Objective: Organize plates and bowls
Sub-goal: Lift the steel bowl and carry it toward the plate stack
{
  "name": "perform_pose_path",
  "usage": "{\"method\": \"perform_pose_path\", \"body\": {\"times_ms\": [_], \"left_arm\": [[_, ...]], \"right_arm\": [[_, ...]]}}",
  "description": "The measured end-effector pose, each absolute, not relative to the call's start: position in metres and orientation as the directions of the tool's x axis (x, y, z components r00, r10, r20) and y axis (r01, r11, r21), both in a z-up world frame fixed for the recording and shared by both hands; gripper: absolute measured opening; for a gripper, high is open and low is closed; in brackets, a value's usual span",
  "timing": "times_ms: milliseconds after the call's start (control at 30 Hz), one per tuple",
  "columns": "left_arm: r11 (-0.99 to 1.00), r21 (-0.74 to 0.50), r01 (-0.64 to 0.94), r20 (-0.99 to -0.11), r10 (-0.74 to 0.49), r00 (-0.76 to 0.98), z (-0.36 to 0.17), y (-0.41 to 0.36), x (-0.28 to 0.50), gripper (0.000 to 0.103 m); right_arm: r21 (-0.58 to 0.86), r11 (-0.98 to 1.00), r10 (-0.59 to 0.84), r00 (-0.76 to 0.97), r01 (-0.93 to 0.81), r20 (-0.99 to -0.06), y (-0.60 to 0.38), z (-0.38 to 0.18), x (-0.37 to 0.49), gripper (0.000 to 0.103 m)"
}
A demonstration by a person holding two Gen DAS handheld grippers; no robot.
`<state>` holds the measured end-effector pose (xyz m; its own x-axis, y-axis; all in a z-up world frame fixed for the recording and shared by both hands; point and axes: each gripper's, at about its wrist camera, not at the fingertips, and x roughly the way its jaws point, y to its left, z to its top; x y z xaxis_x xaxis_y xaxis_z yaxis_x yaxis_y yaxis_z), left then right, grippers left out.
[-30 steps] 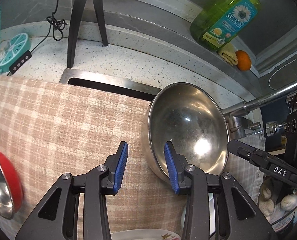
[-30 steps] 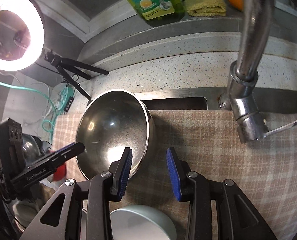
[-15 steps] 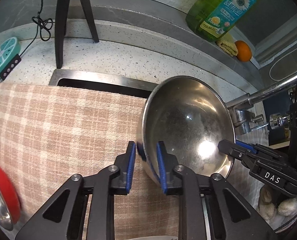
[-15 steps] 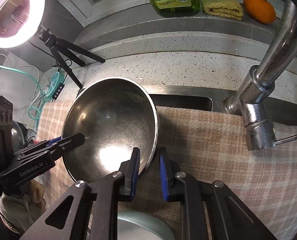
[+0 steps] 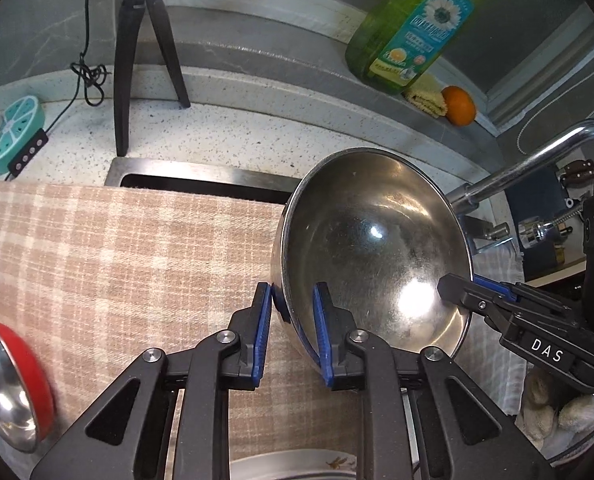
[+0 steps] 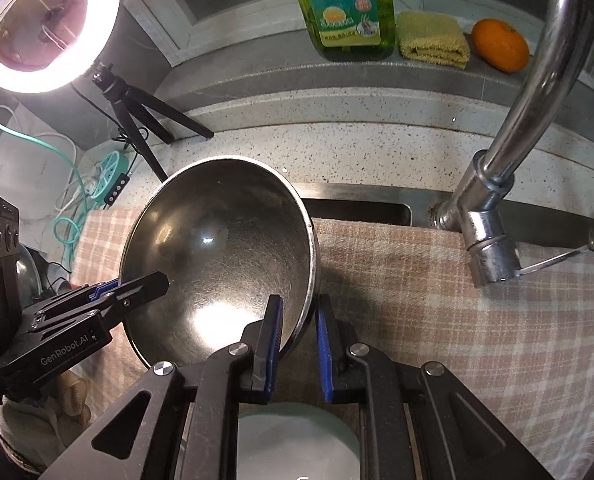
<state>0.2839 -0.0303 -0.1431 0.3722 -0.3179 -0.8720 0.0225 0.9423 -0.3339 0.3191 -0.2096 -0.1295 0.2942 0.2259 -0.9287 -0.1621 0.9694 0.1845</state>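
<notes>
Sharp, evenly lit, strongly fisheye-curved with dark corners. Glaring ring light far left of the tongs; bright hotspots inside steel bowl.

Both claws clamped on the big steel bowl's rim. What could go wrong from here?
1. Slip: the left claw and right claw pinch only the thin, smooth rim of the steel bowl on opposite sides; it may slide or pivot out.
2. Faucet strike: the faucet stands close beside the bowl, so a swing that way could hit it.
3. Drop: the pale bowl sits near the right claw, so the steel bowl might land on it.
</notes>
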Motion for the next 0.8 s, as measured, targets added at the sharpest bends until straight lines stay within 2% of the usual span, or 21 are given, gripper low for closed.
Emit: {"method": "perform_pose_path", "body": {"times_ms": [400, 800], "left_arm": [[0.929, -0.346, 0.13, -0.826, -0.367, 0.428, -0.095, -0.042, 0.237, 0.019], [0.911, -0.35, 0.22, -0.814, -0.412, 0.409, -0.084, -0.06, 0.177, 0.02]], "right_arm": [[0.166, 0.977, 0.203, 0.368, -0.132, -0.907, -0.218, -0.08, 0.261, 0.014], [0.172, 0.983, 0.183, 0.395, -0.065, -0.9, -0.237, -0.064, 0.184, 0.014]]}}
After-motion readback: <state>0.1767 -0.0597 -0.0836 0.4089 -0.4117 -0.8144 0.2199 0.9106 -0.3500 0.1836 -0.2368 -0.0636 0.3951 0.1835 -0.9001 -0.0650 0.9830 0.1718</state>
